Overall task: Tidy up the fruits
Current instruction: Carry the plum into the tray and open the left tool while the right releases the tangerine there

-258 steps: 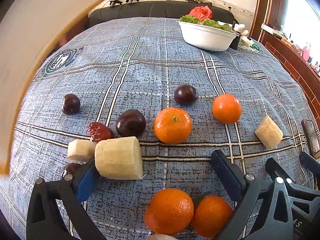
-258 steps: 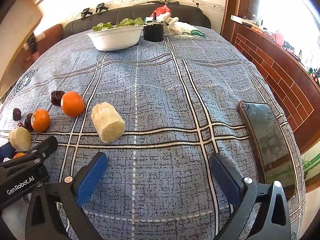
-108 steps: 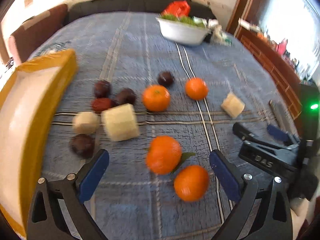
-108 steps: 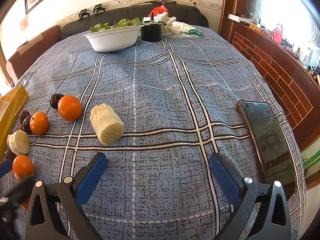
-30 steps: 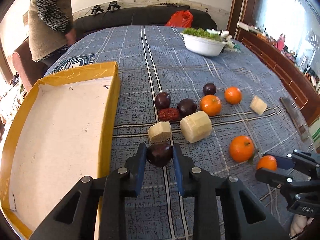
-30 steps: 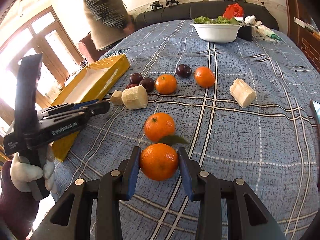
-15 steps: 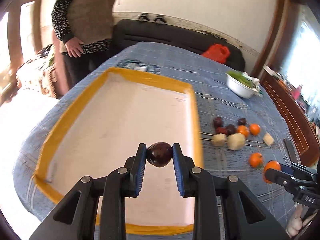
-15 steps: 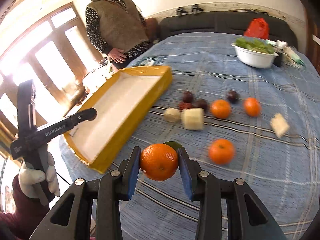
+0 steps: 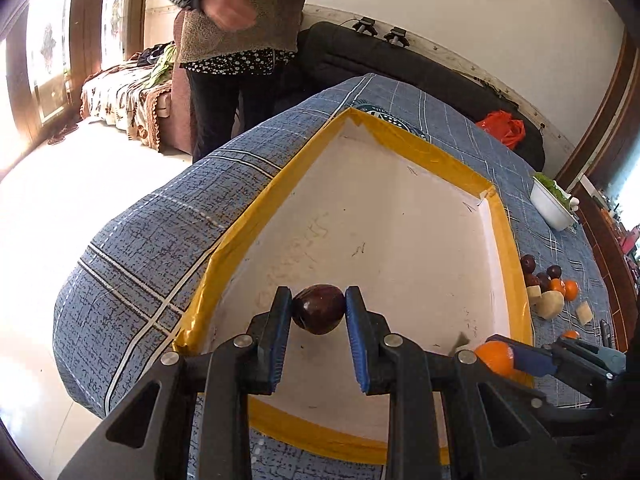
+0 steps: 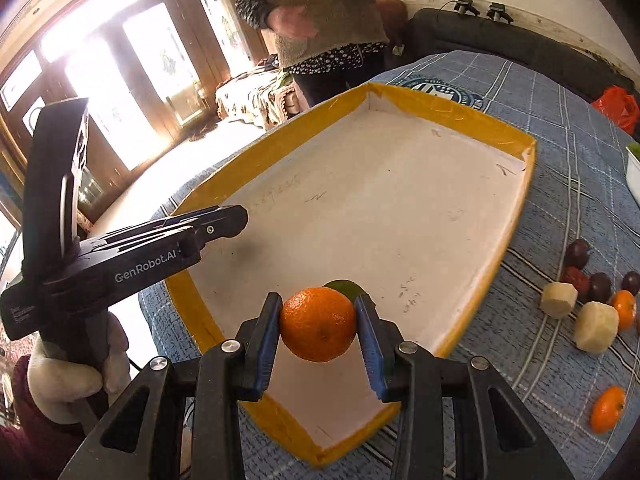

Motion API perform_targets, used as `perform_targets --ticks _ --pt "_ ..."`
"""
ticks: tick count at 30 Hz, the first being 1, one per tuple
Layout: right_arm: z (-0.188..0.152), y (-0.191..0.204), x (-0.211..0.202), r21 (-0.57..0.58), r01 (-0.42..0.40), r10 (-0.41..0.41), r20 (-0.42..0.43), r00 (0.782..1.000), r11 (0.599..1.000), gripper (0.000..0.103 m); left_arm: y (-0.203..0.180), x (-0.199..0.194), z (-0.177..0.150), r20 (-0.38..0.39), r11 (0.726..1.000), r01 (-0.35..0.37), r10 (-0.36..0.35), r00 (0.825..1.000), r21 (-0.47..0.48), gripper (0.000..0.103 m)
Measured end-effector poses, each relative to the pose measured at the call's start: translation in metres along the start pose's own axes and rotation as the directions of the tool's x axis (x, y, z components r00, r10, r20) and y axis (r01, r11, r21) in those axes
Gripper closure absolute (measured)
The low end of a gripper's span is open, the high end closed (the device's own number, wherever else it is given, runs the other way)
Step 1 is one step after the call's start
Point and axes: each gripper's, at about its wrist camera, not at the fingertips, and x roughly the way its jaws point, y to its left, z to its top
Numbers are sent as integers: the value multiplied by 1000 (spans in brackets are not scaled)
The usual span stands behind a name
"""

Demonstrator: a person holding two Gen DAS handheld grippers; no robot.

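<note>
My left gripper (image 9: 319,312) is shut on a dark plum (image 9: 319,309) and hangs over the near end of a white tray with a yellow rim (image 9: 240,236). My right gripper (image 10: 318,330) is shut on an orange mandarin (image 10: 317,330) with a green leaf behind it, above the same tray's near corner (image 10: 460,342). In the right wrist view the left gripper (image 10: 236,218) reaches in from the left over the tray's edge. The mandarin (image 9: 494,356) and the right gripper's blue pads (image 9: 532,362) show at the lower right of the left wrist view. The tray's floor is bare.
Loose fruit lies on the blue checked cloth right of the tray: dark plums (image 10: 578,252), pale fruit chunks (image 10: 596,326), mandarins (image 10: 608,408). A white bowl of greens (image 9: 552,204) stands far back. A person (image 10: 320,20) stands beyond the table's far left corner. A gloved hand (image 10: 60,376) holds the left gripper.
Both grippers have swung left with their fruit, from above the cloth to above the tray. The view has rolled. The standing person's hands have moved.
</note>
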Motion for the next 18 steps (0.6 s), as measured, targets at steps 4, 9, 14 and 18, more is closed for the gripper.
perform_targets --ticks 4,9,14,18 --pt "3 5 18 -9 10 -10 -16 1000 1000 59 4 -1 0 4 1000 16 -16 1000 -15 75" --pt "7 9 12 -5 11 -11 14 1000 1000 44 9 -9 0 24 999 31 -30 999 -38 54" --pt "3 5 -11 22 5 -6 56 998 1000 43 11 -27 1 66 997 41 -36 997 -72 45" --pt "-11 -9 -40 62 15 -21 101 995 998 42 2 -38 -1 86 996 47 -40 996 -73 39"
